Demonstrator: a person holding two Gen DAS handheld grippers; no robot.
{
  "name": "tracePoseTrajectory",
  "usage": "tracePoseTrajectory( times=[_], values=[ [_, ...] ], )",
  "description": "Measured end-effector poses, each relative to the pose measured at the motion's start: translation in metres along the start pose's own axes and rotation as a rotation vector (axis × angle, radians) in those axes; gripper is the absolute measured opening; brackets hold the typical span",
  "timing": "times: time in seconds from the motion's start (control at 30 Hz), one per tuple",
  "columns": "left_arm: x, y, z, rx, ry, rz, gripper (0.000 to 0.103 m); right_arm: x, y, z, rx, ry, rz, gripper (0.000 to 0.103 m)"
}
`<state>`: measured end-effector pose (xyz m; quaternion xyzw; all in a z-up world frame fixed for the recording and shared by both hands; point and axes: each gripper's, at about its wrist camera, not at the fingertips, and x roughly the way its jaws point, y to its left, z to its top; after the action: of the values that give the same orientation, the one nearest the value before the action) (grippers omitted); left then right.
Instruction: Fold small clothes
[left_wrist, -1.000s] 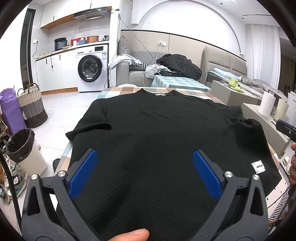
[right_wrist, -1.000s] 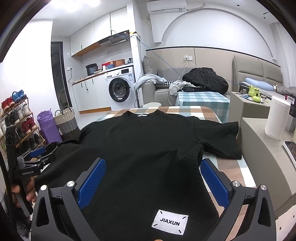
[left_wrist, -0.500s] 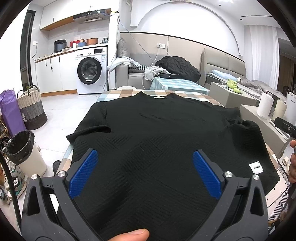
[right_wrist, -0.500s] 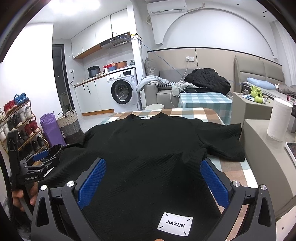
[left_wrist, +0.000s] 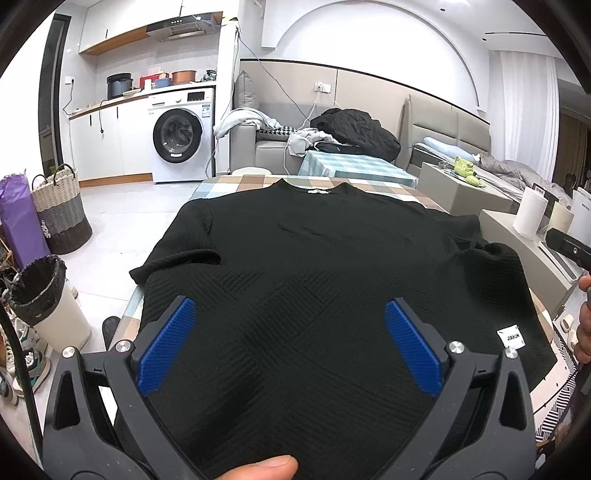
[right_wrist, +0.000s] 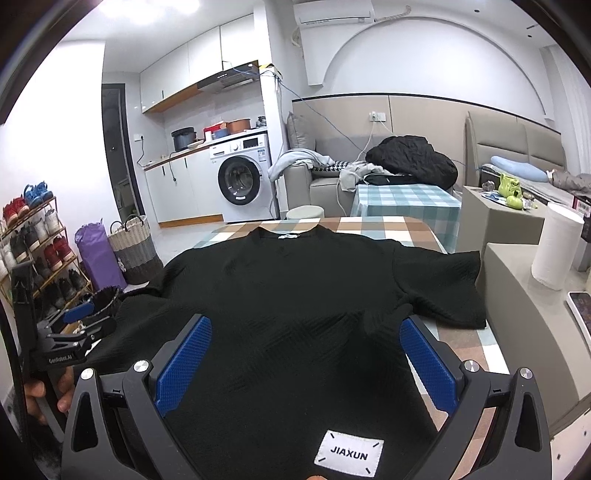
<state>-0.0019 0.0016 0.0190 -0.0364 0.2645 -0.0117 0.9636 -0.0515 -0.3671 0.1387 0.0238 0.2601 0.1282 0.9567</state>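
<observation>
A black textured short-sleeved top (left_wrist: 314, 258) lies flat on a checked table (left_wrist: 236, 184), collar at the far end, hem toward me. It also shows in the right wrist view (right_wrist: 295, 295), with a white JIAXUN label (right_wrist: 349, 453) at the near hem. My left gripper (left_wrist: 290, 343) is open and empty, held above the hem on the left side. My right gripper (right_wrist: 304, 362) is open and empty above the hem near the label. The left gripper also shows in the right wrist view (right_wrist: 79, 319).
A bin with a black liner (left_wrist: 40, 295) and a woven basket (left_wrist: 61, 210) stand on the floor at the left. A grey counter with a paper roll (right_wrist: 556, 247) is at the right. A second checked table (right_wrist: 402, 199) and a sofa lie beyond.
Both grippers have risen and drawn back a little, so the top sits lower in both views. The top has not moved.
</observation>
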Motion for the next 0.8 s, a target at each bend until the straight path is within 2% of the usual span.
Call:
tracePoseTrajectory(
  times=[0.43, 0.63, 0.8],
  values=[
    [0.009, 0.009, 0.023, 0.028, -0.005, 0.030, 0.102, 0.006, -0.022, 0.013, 0.063, -0.011, -0.064, 0.103],
    [0.021, 0.017, 0.041, 0.025, -0.003, 0.081, 0.102, 0.009, -0.042, 0.015, 0.165, 0.007, -0.089, 0.103],
    [0.034, 0.032, 0.053, -0.023, 0.010, 0.083, 0.102, 0.022, -0.068, 0.016, 0.260, 0.055, -0.117, 0.103]
  ],
)
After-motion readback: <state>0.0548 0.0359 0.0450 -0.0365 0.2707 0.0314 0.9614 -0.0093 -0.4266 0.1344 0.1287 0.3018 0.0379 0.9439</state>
